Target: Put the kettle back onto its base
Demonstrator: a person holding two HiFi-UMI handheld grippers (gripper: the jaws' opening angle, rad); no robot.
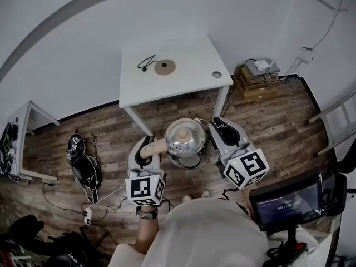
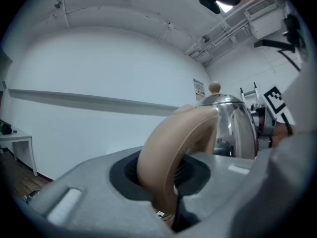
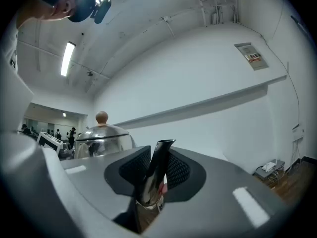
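- While both point level, the left tool (image 1: 146, 153) is clamped on the smooth, beige, curved handle (image 2: 171, 143), and the right tool (image 1: 221, 129) pinches the polished steel spout (image 3: 157, 162).
- The domed, mirror-bright kettle (image 1: 186, 141) with its round knob hangs between them over the wood-plank floor (image 1: 267, 132).
- Its flat round base (image 1: 164, 67) lies well apart, on the white worktop (image 1: 189, 82).

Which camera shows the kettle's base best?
The head view: the round base sits on the white table, black cord beside it. Neither gripper view shows it; both look past the kettle.
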